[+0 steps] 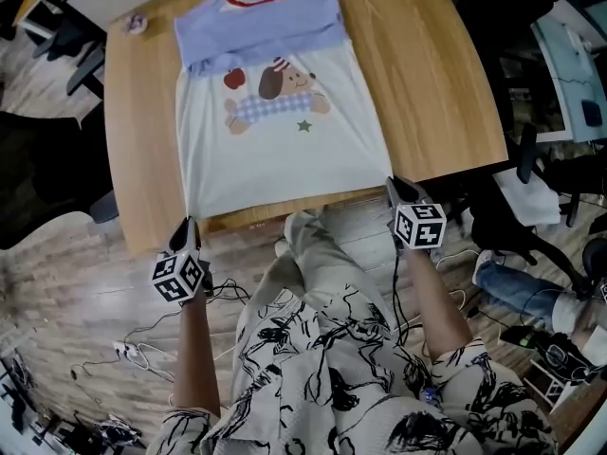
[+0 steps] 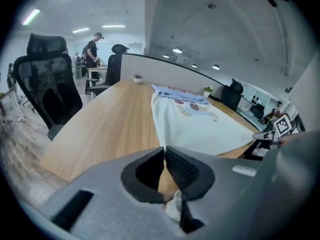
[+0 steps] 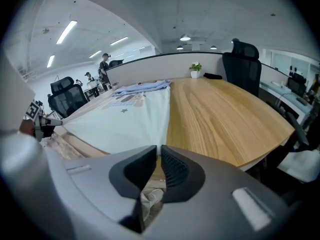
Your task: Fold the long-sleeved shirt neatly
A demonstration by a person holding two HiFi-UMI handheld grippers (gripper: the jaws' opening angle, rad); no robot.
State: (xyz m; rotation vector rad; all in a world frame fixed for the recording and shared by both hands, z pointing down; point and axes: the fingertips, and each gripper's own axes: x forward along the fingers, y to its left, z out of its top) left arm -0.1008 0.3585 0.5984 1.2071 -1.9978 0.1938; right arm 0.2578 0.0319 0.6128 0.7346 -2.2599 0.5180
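A long-sleeved shirt [image 1: 285, 150] lies flat on the wooden table [image 1: 436, 83], white body with a dog print, red collar at the far end. Its light-blue sleeves are folded across the chest. My left gripper [image 1: 192, 224] is at the near left hem corner. In the left gripper view the jaws [image 2: 164, 149] are shut, with the shirt [image 2: 195, 124] running into their tips. My right gripper [image 1: 391, 183] is at the near right hem corner. Its jaws [image 3: 159, 148] are also shut on the cloth [image 3: 135, 119] at the tips.
Both grippers sit at the table's near edge, with a person's patterned clothing below it. A small object [image 1: 135, 24] lies at the far left corner. A little plant [image 3: 195, 68] stands by the rear divider. Black office chairs [image 2: 47, 84] flank the table; cables lie on the floor [image 1: 133, 349].
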